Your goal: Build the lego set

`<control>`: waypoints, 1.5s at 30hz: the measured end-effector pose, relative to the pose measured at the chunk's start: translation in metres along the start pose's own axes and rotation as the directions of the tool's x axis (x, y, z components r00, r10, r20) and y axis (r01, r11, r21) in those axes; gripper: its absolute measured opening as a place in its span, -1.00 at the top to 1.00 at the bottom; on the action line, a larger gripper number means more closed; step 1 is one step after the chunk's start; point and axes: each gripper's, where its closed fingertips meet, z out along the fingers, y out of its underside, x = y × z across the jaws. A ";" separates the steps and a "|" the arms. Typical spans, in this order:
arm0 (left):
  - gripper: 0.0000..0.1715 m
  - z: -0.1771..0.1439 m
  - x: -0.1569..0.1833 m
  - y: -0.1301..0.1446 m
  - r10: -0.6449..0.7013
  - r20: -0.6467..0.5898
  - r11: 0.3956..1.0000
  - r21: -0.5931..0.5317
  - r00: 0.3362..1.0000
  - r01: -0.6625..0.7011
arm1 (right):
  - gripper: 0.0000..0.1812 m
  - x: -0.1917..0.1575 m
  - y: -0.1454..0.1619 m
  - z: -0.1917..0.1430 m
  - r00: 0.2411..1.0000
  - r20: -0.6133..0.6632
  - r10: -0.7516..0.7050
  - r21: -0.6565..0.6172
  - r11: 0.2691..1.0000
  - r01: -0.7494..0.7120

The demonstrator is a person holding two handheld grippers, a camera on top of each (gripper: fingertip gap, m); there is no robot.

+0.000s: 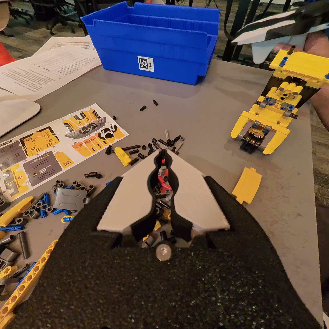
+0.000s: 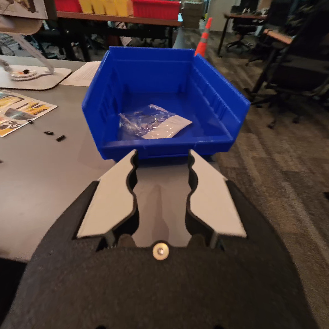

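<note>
Black and red building pins (image 1: 161, 179) lie in a heap near the front edge of the table (image 1: 204, 110), and the left gripper (image 1: 162, 151) sits over them with its tips pinched together, maybe on a tiny pin, though I cannot tell. They look light, hard and slippery, best nipped across the middle. Wide apart and empty, the right gripper (image 2: 162, 154) hangs just before the blue bin (image 2: 220, 99) at the far edge, with a crinkly clear bag (image 2: 151, 122) inside.

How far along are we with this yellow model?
Done: the yellow model stands partly built. In hand: the left gripper is shut over the parts pile; whether it grips one is unclear. The right gripper is open and empty before the blue bin. Remaining: many loose parts and the sticker sheet.
</note>
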 end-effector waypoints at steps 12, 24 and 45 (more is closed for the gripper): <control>0.99 -0.003 0.000 -0.001 -0.010 0.000 1.000 0.011 1.000 0.010 | 0.42 -0.018 -0.004 0.008 0.997 0.044 -0.066 0.043 0.997 0.064; 0.98 -0.004 -0.002 -0.001 -0.004 0.019 1.000 0.014 1.000 0.004 | 1.00 -0.046 -0.043 -0.022 0.989 0.115 -0.097 0.162 0.984 0.078; 0.54 -0.025 -0.002 -0.038 -0.072 -0.068 0.969 0.230 0.995 0.086 | 1.00 -0.107 -0.003 -0.011 0.922 0.328 -0.208 0.154 0.974 0.165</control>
